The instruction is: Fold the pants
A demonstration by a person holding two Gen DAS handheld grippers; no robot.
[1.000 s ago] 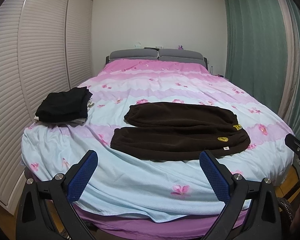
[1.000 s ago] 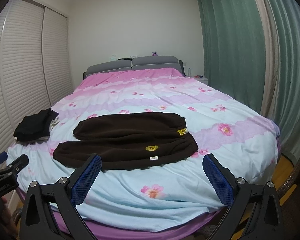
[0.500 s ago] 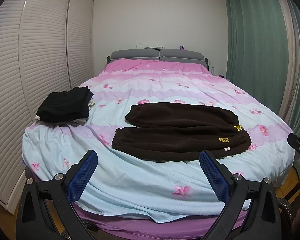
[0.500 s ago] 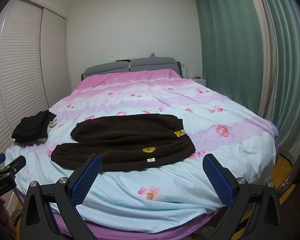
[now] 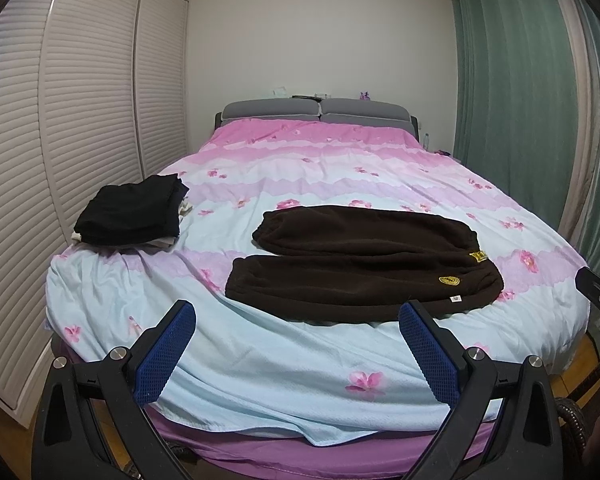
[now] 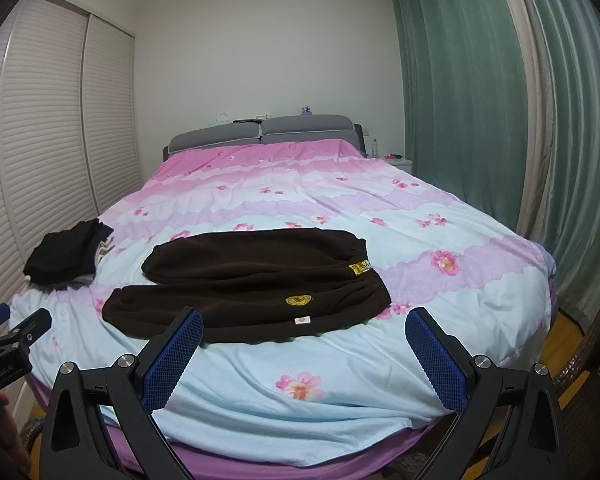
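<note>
Dark brown fleece pants (image 5: 360,264) lie flat across the bed, legs side by side pointing left, waistband with yellow labels at the right; they also show in the right wrist view (image 6: 252,284). My left gripper (image 5: 298,354) is open and empty, held off the foot of the bed, short of the pants. My right gripper (image 6: 304,360) is open and empty too, in front of the pants' near edge, apart from them.
The bed (image 5: 260,364) has a pink and light blue flowered cover. A stack of folded black clothes (image 5: 132,210) sits at its left edge. White slatted wardrobe doors (image 5: 60,140) stand on the left, green curtains (image 6: 480,120) on the right.
Both grippers have drawn back and risen slightly, so the pants sit a little lower and farther in both views. The pants have not moved. Both grippers stay open.
</note>
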